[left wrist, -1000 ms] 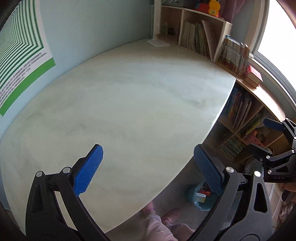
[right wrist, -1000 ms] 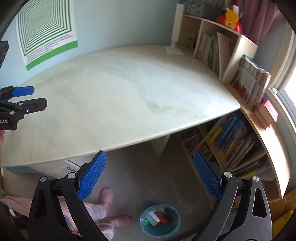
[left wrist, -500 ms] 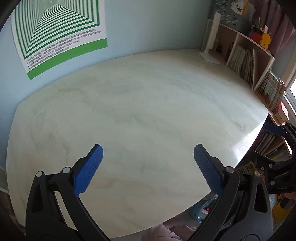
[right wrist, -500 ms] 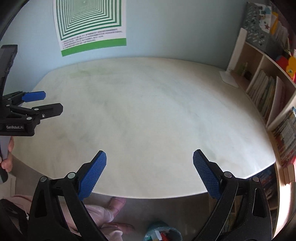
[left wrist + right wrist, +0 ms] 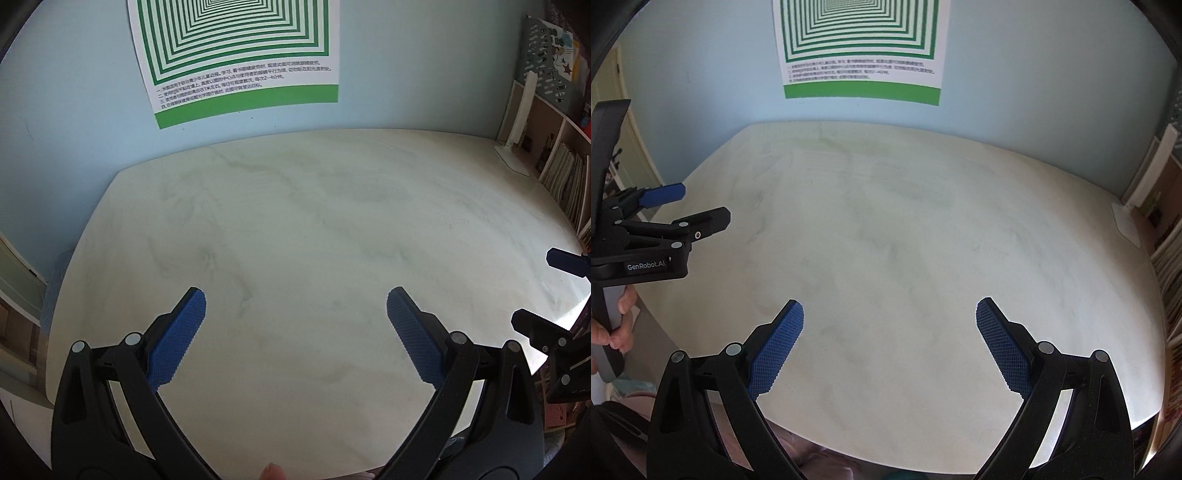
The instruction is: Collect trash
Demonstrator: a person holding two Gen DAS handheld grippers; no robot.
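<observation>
Both jaws of the left hand-held gripper [image 5: 295, 325] and right hand-held gripper [image 5: 889, 332] stand spread and empty over the bare desk [image 5: 314, 221], no trash visible ahead of either, so a blind closing would likely grab nothing.

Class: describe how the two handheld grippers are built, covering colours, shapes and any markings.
Both the left gripper and right gripper have black plastic frames with silver rivets and two fingers faced with blue cross-hatched pads. The left one's body reads "GenRobot.AI" in white.
</observation>
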